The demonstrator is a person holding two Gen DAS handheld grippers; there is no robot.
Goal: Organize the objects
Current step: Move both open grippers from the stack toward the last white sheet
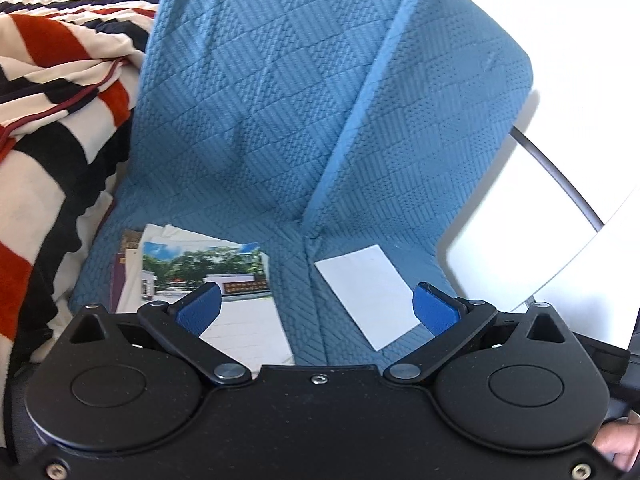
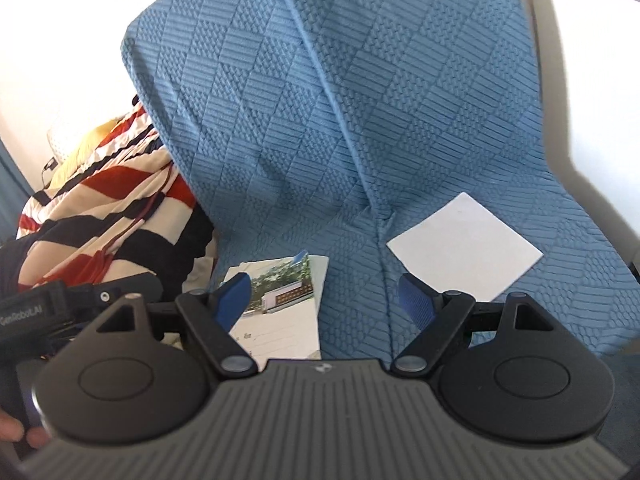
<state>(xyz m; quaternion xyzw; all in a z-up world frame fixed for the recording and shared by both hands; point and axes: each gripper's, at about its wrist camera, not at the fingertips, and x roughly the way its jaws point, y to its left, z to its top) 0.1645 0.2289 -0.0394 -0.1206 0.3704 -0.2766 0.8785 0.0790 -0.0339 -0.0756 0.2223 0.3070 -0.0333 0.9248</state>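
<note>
Both grippers hang empty above the blue seat. The left gripper (image 1: 318,306) has its jaws spread as wide as they go, nothing between the blue pads (image 1: 200,306). The right gripper (image 2: 326,300) is released too, jaws well apart, pads clear of everything.

Just beyond the left gripper lies a small stack of postcards (image 1: 208,276), the top one a photo of trees and a building, on the near left part of the blue quilted cushion (image 1: 248,120). In the right wrist view the same stack (image 2: 280,304) sits below and left of the jaws, a white card peeking out beneath. Across the centre seam, to the right, a single white card (image 1: 368,296) lies flat on its own, well apart from the stack; the right wrist view shows it (image 2: 464,244) beyond the right finger.

Farther out, a striped blanket (image 1: 52,92) in red, black and cream is bunched at the left, close to the stack. White panels (image 1: 520,240) close in on the right.

Now the risks. That lone card is thin and flat on soft, textured fabric, so a pad may slide over it or pinch the cushion instead. The stack looks loosely fanned; a nudge could scatter it toward the blanket folds. And the seam could swallow a card pushed across it.
</note>
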